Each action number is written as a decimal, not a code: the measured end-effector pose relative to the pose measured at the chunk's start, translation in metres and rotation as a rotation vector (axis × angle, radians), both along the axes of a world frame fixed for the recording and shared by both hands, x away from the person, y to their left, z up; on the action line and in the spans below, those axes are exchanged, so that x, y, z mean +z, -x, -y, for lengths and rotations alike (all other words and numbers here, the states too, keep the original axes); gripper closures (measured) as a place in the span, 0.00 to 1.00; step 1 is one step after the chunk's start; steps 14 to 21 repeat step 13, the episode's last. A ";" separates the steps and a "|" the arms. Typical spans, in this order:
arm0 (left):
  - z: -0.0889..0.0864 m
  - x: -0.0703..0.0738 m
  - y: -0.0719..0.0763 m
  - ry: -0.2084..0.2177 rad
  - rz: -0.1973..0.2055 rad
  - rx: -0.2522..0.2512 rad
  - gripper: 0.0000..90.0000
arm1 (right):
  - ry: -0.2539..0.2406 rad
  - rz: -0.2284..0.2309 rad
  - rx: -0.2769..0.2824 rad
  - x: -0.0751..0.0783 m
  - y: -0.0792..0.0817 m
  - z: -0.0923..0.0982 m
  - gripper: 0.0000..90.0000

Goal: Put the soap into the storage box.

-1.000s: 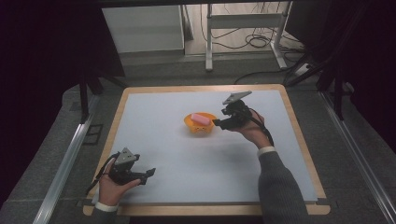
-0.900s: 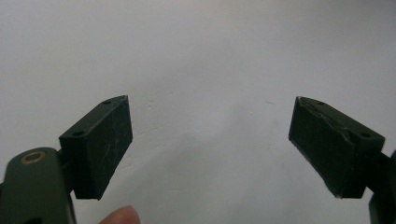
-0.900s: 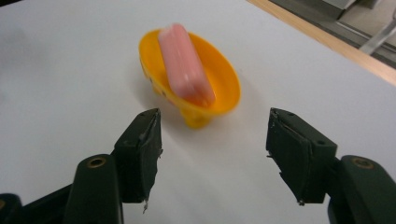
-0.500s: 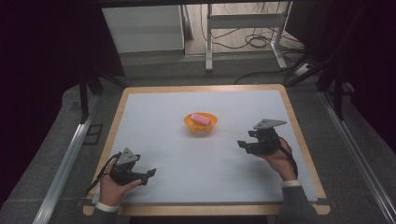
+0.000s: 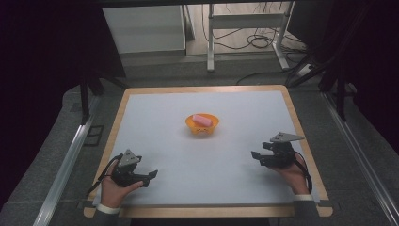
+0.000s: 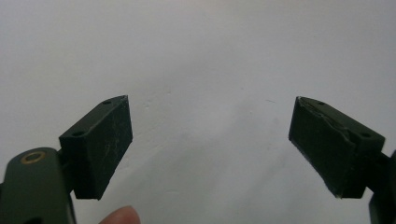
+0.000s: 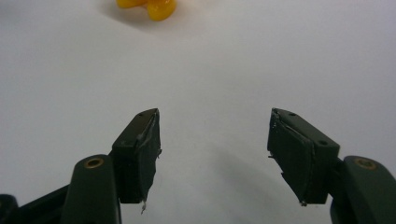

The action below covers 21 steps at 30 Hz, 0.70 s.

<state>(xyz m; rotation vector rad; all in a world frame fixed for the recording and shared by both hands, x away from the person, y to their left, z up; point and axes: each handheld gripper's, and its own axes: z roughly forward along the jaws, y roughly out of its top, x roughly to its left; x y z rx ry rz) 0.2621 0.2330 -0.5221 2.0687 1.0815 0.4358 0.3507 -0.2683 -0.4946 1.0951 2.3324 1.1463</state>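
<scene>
From the high view, your right gripper (image 5: 256, 157) sits near the right edge of the table (image 5: 155, 101), jaws apart with nothing between them; they have just been opening a little. The orange bowl (image 5: 203, 125) lies ahead of those fingertips and off to their left, well apart from them, with the pink piece (image 5: 202, 118) lying in it. The piece's long axis runs roughly across the table, tilted slightly. Your left gripper (image 5: 151, 175) rests near the front left corner, jaws apart and empty, with the bowl ahead of its fingers and to their right. Your right gripper looks the nearer of the 2 to the bowl, though not by much.

In the left gripper view, the left gripper (image 6: 210, 149) shows 2 pads spread wide over bare white surface, nothing between them. A fingertip (image 6: 122, 216) of your hand pokes in at the bottom edge.

In the right gripper view, the right gripper (image 7: 215, 156) stands at a middling spread, holding nothing. The bowl (image 7: 148, 6) is far ahead of the left finger, cut off by the top edge, so you see just its orange underside and feet; the pink piece is hidden from here.
</scene>
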 end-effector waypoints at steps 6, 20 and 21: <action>0.001 -0.002 -0.001 -0.015 0.003 0.002 0.16 | -0.009 0.021 0.005 0.004 0.001 0.000 0.38; 0.003 -0.008 -0.004 -0.039 -0.009 0.006 0.16 | -0.010 0.019 0.022 0.003 0.000 -0.003 0.37; 0.003 -0.008 -0.004 -0.039 -0.009 0.006 0.16 | -0.010 0.019 0.022 0.003 0.000 -0.003 0.37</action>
